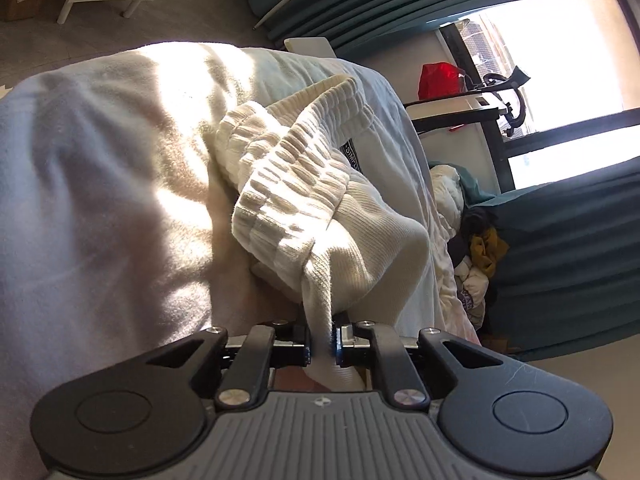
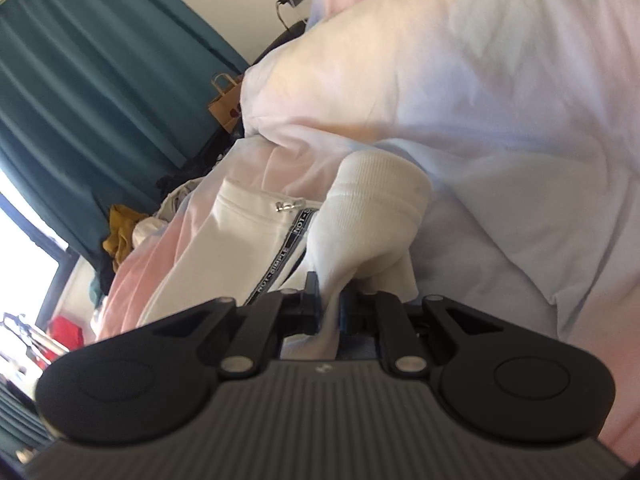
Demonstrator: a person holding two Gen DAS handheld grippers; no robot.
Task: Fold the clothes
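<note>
Closest to the lens in the left wrist view, the left gripper (image 1: pixel 323 342) has its fingers (image 1: pixel 301 338) clenched on a thin bunch of white ribbed knit, the edge of a pair of white trousers (image 1: pixel 316 184) whose gathered elastic waistband rises in a loop just beyond the fingertips. The right gripper (image 2: pixel 330 312) likewise pinches a ribbed white cuff of the same garment, which bulges up directly ahead of it. The trousers, with a zip pocket and a black lettered side stripe (image 2: pixel 286 252), lie crumpled on the bed (image 1: pixel 100 160), partly lifted by both grips. Behind them the pale duvet swells upward, and further off sit a heap of other clothes (image 1: pixel 480 252), teal curtains (image 2: pixel 80 80) and a bright window (image 1: pixel 560 52). The right view is blurred, so how much fabric that grip holds is uncertain. The risk from here is slippage: each pinch looks narrow, and stretchy rib knit could pull free if the grippers separate quickly. The soft, uneven duvet could also leave the fold skewed or bunched.
</note>
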